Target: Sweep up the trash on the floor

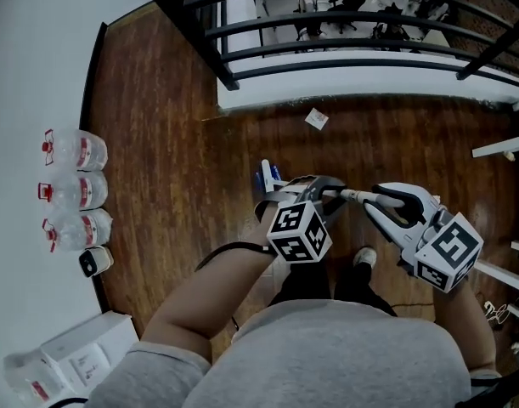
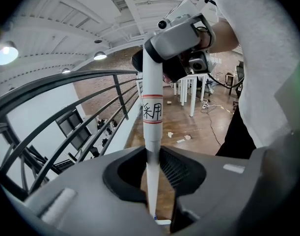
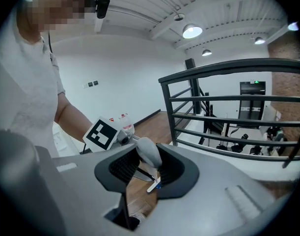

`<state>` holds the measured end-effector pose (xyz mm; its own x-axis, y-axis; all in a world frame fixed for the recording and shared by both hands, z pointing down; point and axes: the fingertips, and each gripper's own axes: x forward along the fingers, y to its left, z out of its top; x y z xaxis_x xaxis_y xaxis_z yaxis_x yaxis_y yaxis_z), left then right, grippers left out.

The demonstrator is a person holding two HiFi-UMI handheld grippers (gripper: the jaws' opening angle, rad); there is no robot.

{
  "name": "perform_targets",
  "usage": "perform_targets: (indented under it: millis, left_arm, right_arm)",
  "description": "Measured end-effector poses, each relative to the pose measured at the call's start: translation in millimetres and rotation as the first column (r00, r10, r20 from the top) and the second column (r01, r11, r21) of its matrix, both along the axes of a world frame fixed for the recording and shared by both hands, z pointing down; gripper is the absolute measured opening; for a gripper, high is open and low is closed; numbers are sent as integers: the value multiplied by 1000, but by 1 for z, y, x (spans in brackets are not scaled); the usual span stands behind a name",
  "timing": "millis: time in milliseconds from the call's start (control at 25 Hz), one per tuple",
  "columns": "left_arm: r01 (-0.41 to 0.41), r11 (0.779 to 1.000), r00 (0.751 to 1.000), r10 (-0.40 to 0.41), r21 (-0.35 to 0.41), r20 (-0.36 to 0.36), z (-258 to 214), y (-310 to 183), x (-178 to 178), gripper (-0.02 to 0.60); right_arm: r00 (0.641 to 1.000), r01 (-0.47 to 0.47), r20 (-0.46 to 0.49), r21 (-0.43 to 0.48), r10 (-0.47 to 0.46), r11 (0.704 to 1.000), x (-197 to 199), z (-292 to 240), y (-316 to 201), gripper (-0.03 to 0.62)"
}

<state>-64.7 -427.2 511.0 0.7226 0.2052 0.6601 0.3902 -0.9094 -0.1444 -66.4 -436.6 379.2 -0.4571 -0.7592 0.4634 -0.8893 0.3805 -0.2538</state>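
Note:
Both grippers hold a white broom handle [image 1: 354,195] over the brown wooden floor. My left gripper [image 1: 323,192] is shut on the lower shaft [image 2: 152,117], which carries a red-edged label. My right gripper [image 1: 380,199] is shut on the handle's grey top end [image 3: 149,152]. The broom's blue and white head [image 1: 268,177] rests on the floor just ahead of the left gripper. A white scrap of paper [image 1: 316,119] lies farther ahead, near the railing's base. The left gripper view shows small pale scraps [image 2: 182,139] on the floor.
A black metal railing [image 1: 327,15] on a white ledge runs across the top. Three water bottles [image 1: 76,185] lie along the left wall, with white boxes [image 1: 81,355] below them. White furniture legs [image 1: 501,147] stand at the right. The person's shoe [image 1: 363,256] is under the grippers.

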Motion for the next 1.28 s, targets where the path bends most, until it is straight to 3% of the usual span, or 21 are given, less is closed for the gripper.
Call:
perform_targets:
  millis: [320, 520, 880, 1280]
  left_arm:
    - [-136, 991, 991, 136, 15, 2, -7, 100, 84, 83]
    - [-240, 971, 971, 240, 17, -1, 3, 183, 137, 83]
    - [-439, 899, 898, 439, -8, -17, 10, 324, 230, 83]
    - [-620, 784, 784, 617, -31, -73, -6, 458, 299, 83]
  right_arm:
    - [993, -113, -25, 25, 113, 993, 80, -9, 101, 104]
    - [978, -207, -31, 30, 208, 978, 135, 1, 184, 104]
    - [902, -432, -11, 9, 432, 902, 234, 7, 322, 104]
    - [784, -620, -43, -5, 619, 784, 304, -11, 449, 103]
